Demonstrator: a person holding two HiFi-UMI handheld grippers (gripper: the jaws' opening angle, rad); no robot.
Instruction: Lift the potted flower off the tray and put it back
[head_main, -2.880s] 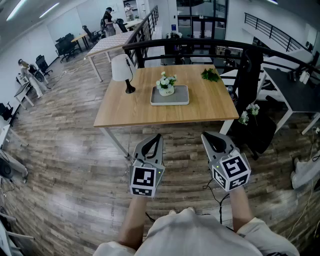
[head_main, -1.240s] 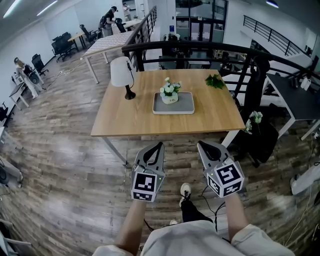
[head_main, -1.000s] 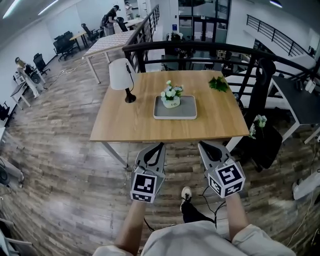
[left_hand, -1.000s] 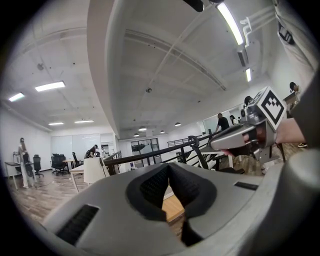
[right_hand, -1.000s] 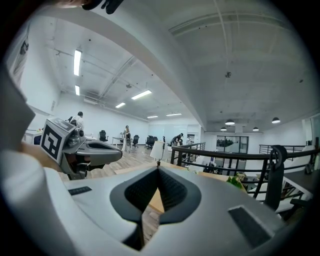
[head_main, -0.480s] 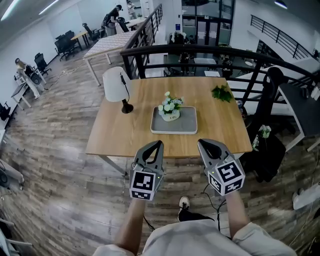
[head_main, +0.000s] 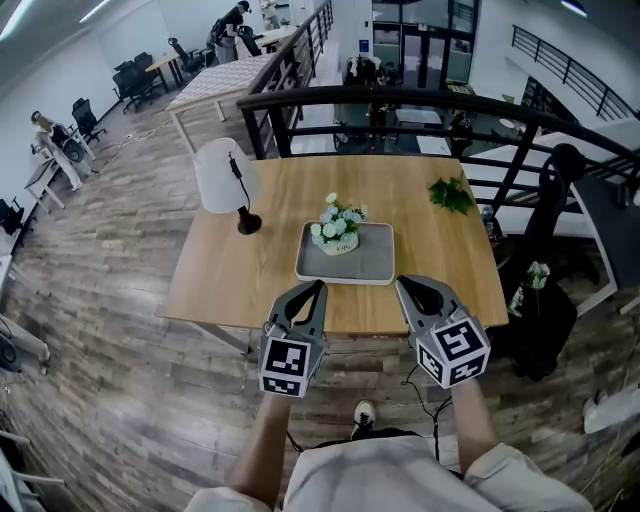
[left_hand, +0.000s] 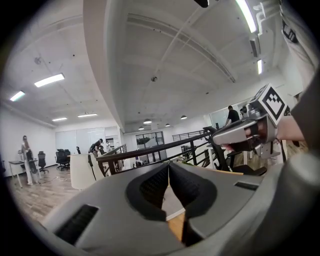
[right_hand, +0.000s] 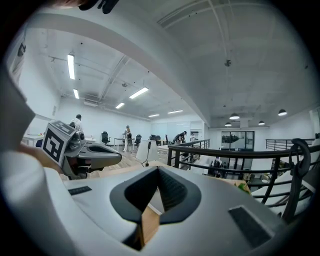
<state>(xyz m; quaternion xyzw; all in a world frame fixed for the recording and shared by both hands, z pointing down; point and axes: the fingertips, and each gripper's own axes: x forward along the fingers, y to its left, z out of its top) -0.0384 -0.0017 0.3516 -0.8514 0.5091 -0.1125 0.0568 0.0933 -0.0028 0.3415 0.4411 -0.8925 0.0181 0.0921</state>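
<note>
A small white pot of white flowers (head_main: 339, 229) stands on the far left part of a grey tray (head_main: 365, 263) in the middle of a wooden table (head_main: 220, 280). My left gripper (head_main: 315, 288) hangs over the table's near edge, shut and empty, a short way in front of the tray's left corner. To its right, my right gripper (head_main: 407, 284) is also shut with nothing in it, just before the tray's right corner. In the left gripper view the left gripper (left_hand: 168, 165) shows its tips touching, and in the right gripper view the right gripper (right_hand: 157, 169) does too.
A white table lamp (head_main: 222, 182) stands at the table's left. A green sprig (head_main: 451, 194) lies at its far right corner. A black railing (head_main: 420, 98) runs behind the table. A dark bag with white flowers (head_main: 540, 300) sits on the floor at the right.
Both grippers have come forward from over the floor to the table's near edge, still shut. The table, tray and flower pot look nearer and lower in the head view.
</note>
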